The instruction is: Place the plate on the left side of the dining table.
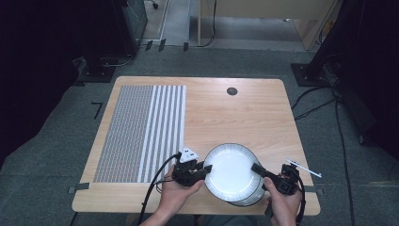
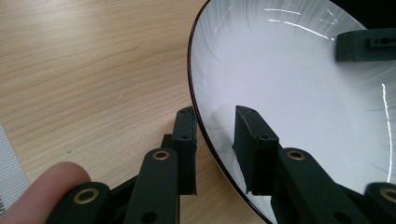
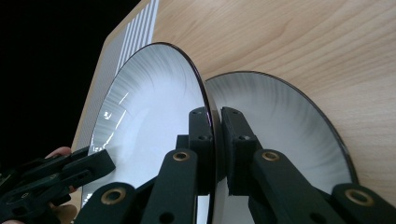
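Both tools, left (image 1: 205, 168) and right (image 1: 257, 168), pinch the empty upper plate (image 1: 231, 169) above another plate (image 3: 289, 130)

Bare table (image 1: 235, 117) beyond both jaws; second plate (image 3: 289, 126) under held plate (image 1: 231, 172); mat (image 1: 141, 132) left of left jaws.

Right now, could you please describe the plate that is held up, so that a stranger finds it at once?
Start at the light wooden table and go to its near edge, right of the grey striped mat. There the round white plate with a thin dark rim is gripped at opposite edges by the left tongs and right tongs. A second matching plate lies beneath it.
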Action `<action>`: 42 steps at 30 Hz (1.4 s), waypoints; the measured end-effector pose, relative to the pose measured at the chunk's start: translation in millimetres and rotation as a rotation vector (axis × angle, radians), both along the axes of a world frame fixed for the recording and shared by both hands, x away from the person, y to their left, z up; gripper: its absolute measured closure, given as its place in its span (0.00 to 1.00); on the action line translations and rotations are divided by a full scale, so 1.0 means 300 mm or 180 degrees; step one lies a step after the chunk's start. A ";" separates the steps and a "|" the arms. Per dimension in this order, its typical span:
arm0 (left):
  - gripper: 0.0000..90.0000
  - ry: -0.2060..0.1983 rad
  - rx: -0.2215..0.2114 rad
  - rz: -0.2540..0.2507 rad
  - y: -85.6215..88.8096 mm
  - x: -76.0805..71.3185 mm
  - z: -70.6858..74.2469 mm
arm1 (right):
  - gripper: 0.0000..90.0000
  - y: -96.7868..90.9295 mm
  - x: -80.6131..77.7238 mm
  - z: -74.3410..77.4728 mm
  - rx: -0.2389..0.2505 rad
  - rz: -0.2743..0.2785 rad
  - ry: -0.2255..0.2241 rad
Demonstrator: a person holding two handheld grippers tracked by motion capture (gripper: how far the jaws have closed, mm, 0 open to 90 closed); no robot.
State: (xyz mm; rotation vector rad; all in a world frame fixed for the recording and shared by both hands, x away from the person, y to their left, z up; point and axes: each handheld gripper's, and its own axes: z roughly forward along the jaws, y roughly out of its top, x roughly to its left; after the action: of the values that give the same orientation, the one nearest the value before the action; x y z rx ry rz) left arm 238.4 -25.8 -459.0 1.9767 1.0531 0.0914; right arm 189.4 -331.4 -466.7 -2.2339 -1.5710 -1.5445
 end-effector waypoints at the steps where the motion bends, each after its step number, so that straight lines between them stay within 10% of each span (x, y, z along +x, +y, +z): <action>1: 0.78 -0.0008 0.0006 0.0014 0.012 0.002 0.003 | 0.94 0.013 0.008 0.005 -0.0020 0.0015 -0.0019; 42: 0.80 -0.0071 -0.0069 0.0496 0.299 0.078 0.062 | 0.93 0.298 0.186 0.066 -0.0013 0.0296 -0.0079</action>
State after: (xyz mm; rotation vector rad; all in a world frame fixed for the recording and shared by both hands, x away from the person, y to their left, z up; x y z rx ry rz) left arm 261.8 63.7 -440.5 1.8681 1.1874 0.1853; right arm 245.2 -242.0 -447.1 -2.1186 -1.6602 -1.5520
